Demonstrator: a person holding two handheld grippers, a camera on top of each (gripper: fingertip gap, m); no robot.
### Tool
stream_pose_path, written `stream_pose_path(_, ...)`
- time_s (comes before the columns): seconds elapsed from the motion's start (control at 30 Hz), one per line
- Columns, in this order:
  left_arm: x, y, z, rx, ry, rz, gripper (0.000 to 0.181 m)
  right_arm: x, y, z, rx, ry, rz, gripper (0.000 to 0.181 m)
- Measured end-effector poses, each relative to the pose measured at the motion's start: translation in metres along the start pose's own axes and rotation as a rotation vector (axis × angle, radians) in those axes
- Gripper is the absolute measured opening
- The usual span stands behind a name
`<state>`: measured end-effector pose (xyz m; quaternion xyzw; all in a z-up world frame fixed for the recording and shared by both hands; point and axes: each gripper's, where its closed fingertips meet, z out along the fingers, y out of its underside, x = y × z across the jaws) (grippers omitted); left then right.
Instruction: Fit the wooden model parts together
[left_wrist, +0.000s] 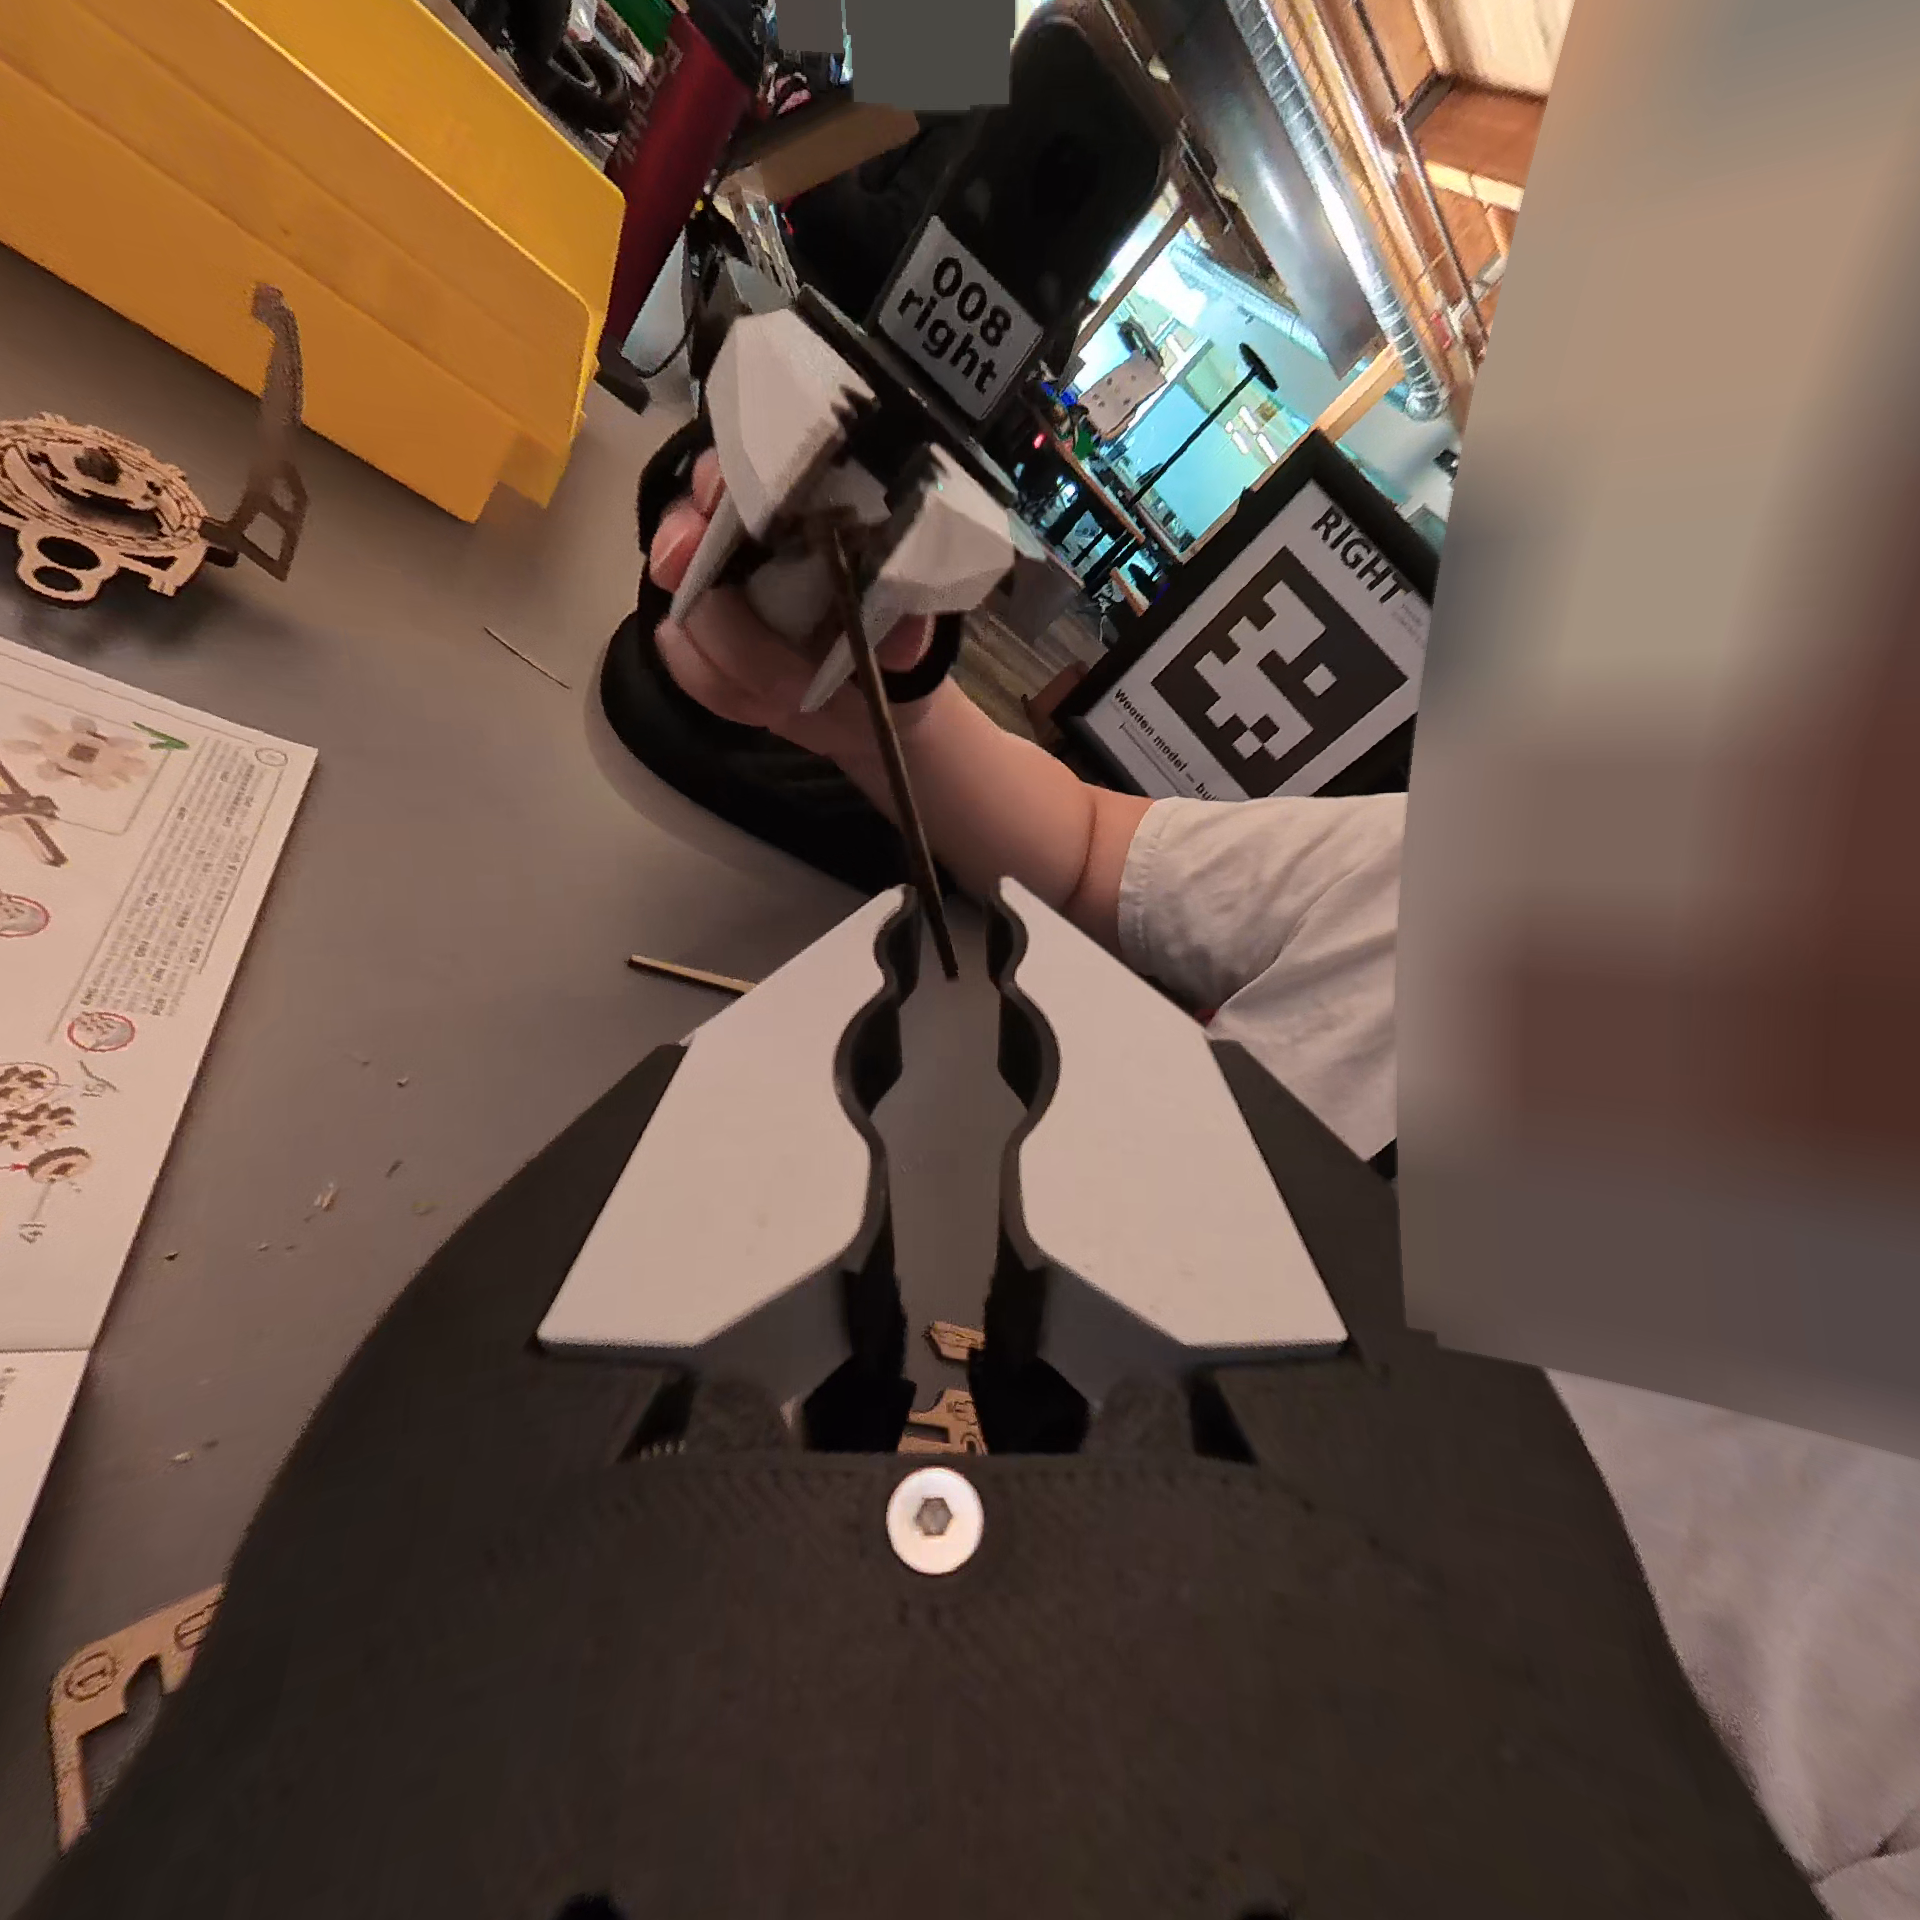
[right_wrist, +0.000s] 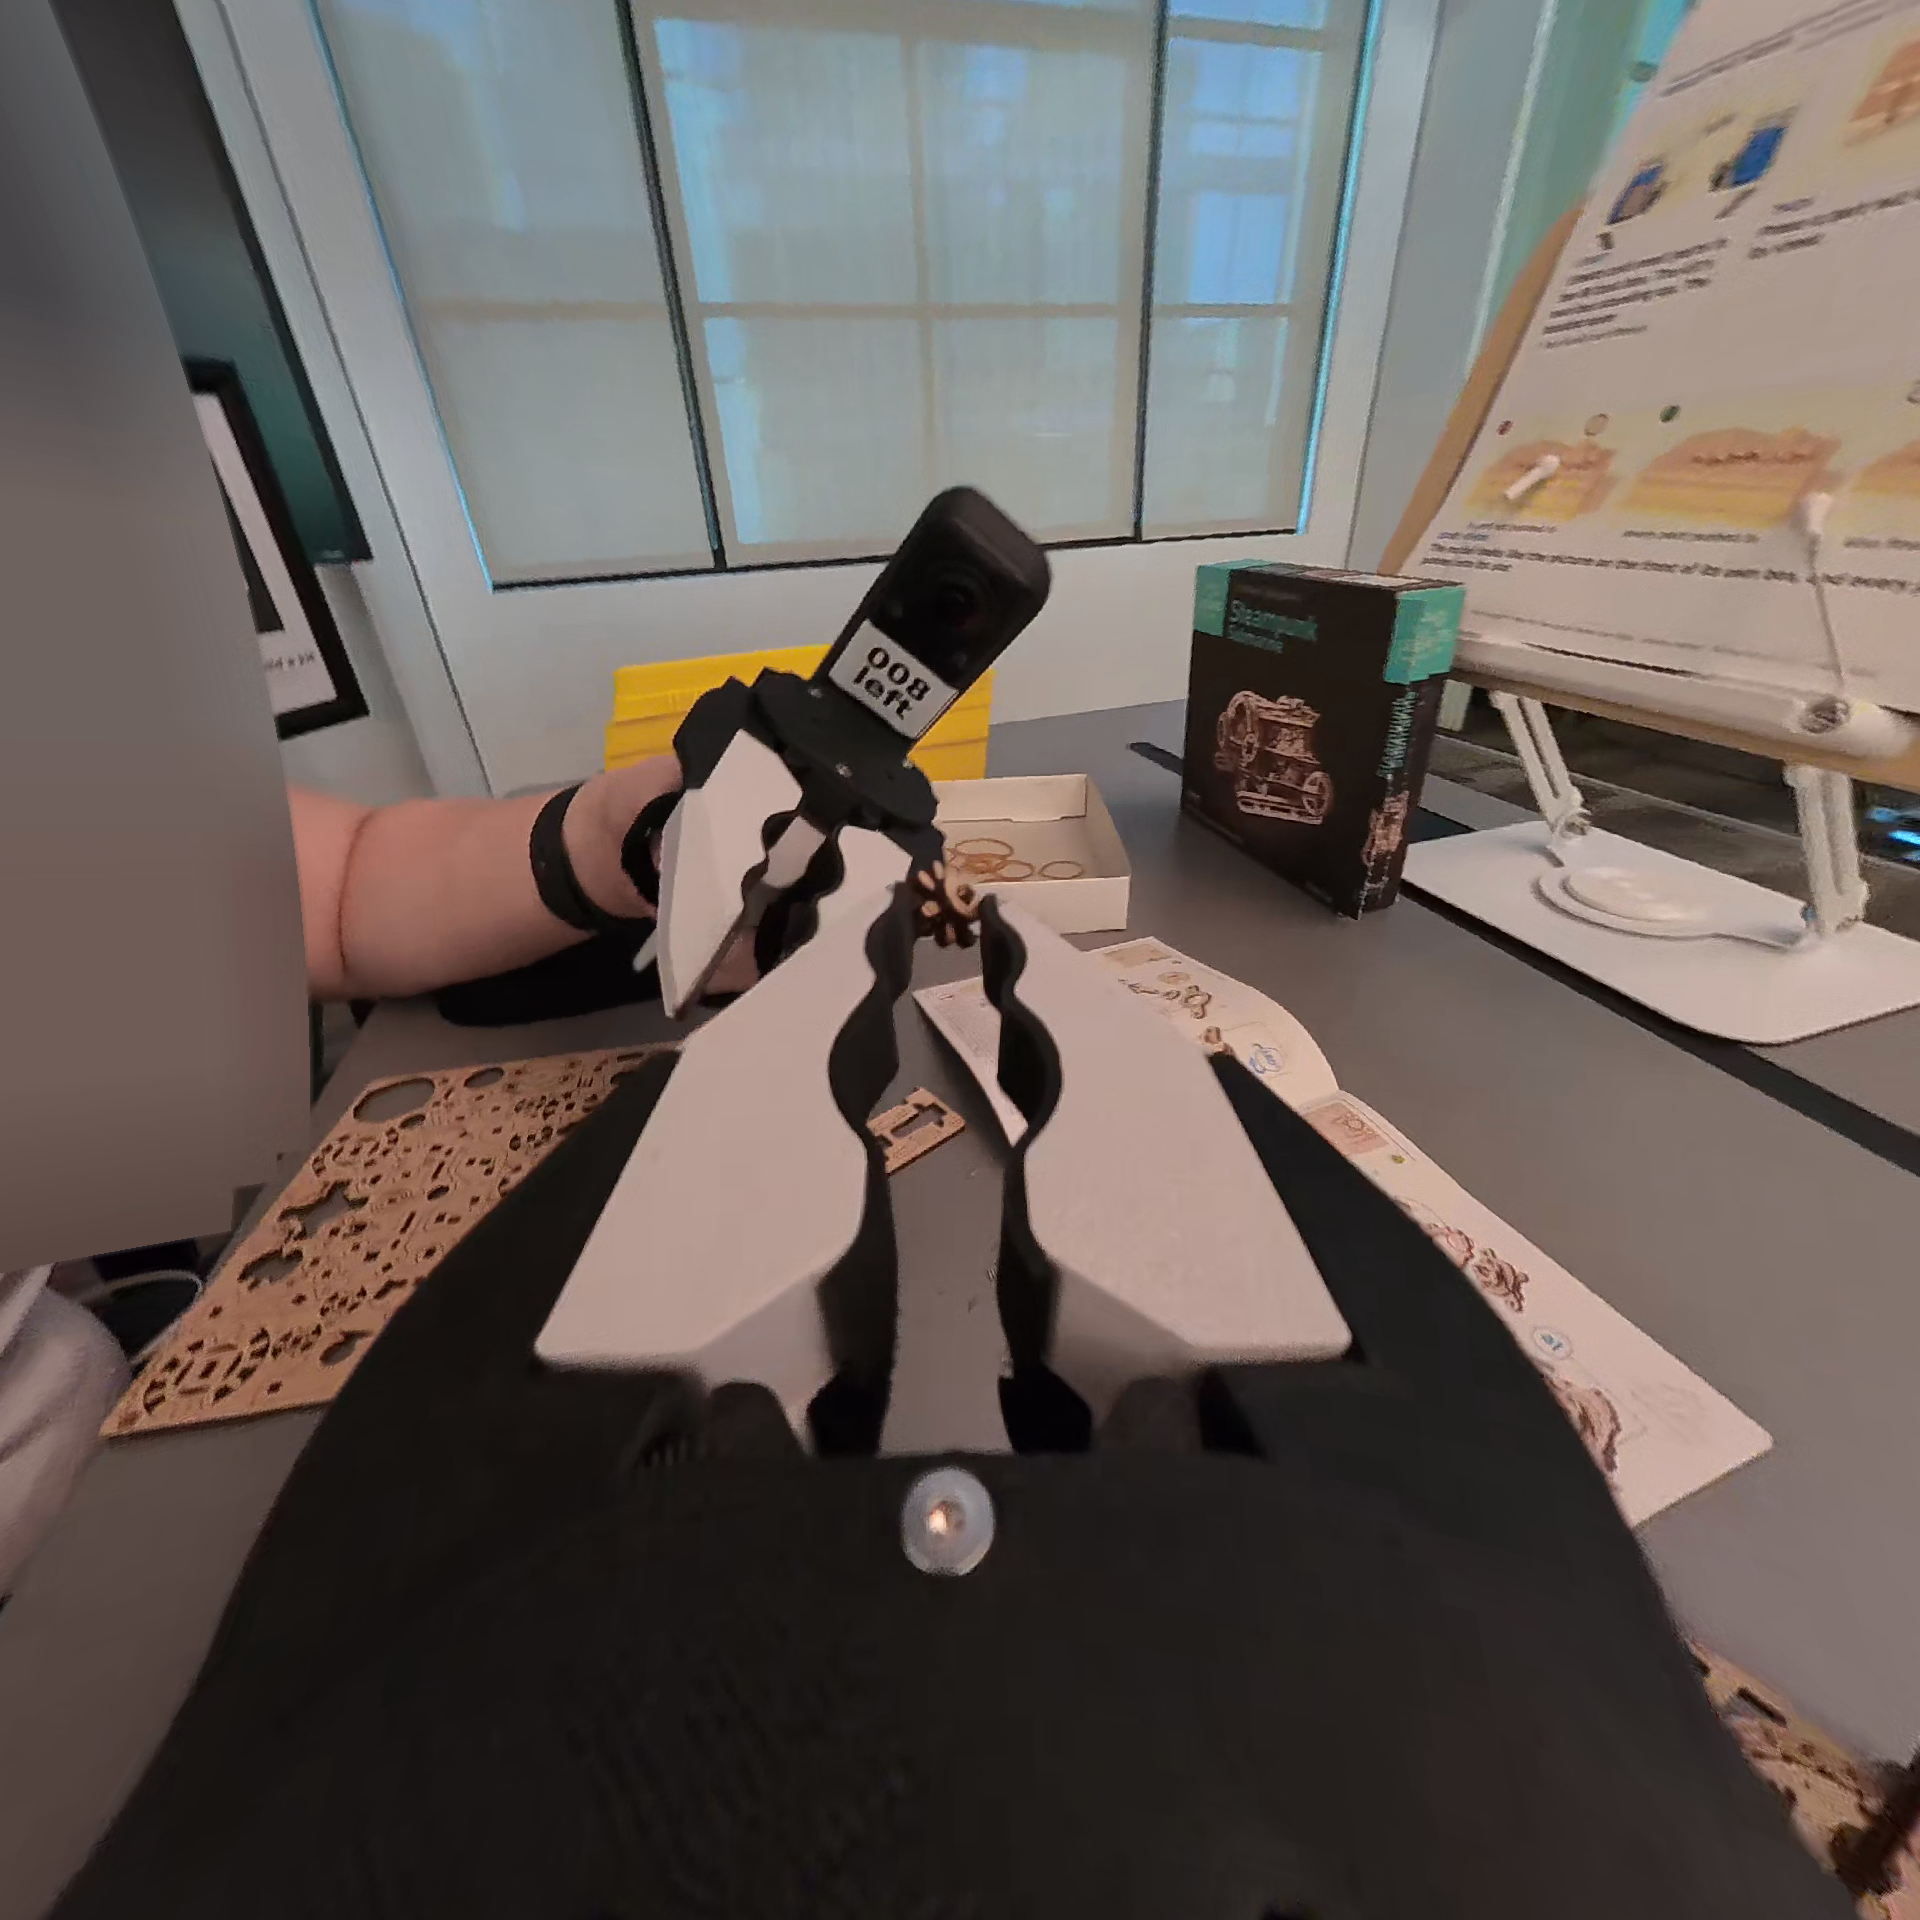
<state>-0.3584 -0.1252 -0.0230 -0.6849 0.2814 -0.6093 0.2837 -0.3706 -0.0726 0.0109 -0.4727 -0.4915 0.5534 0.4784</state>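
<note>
A thin dark wooden stick (left_wrist: 896, 764) is seen in the left wrist view, running from between the fingers of the right gripper (left_wrist: 831, 603) down to the tips of the left gripper (left_wrist: 951, 914). Its lower end lies in the narrow gap between the left fingers (left_wrist: 790, 1091); whether it is pinched there or merely passes between them cannot be told. Its upper end is hidden inside the right fingers, which appear clenched around it.

In the right wrist view, a small pale wooden piece (right_wrist: 943, 914) is seen at the tips of the right gripper (right_wrist: 940, 920), partly masked by the black finger edges, so its shape is hard to make out. The left gripper (right_wrist: 727, 935) is seen just beyond and to the left of those tips, its fingers drawn close together.

On the grey surface (left_wrist: 436, 727), a partly built wooden assembly (left_wrist: 94, 509) lies far left of the left fingers, before a yellow bin (left_wrist: 312, 229). An instruction sheet (left_wrist: 125, 935) is cut off by the left edge. A punched-out wooden sheet (right_wrist: 343, 1226) is partly hidden under the right gripper's body. Large blurred patches cover the side of each view.
</note>
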Motion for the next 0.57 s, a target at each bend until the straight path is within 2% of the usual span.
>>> stream_pose_path(0.17,-0.006,-0.004,-0.005,0.028,-0.009,-0.012,0.009,0.013,-0.004,-0.007,0.041,0.021,0.124,0.010)
stream_pose_path(0.33,-0.004,-0.010,-0.009,0.071,0.024,-0.042,0.009,0.016,-0.004,-0.007,0.035,0.037,0.149,0.010)
stream_pose_path(0.57,-0.008,-0.005,-0.001,0.088,0.047,-0.104,0.008,0.020,0.004,-0.005,-0.009,0.070,0.175,0.010)
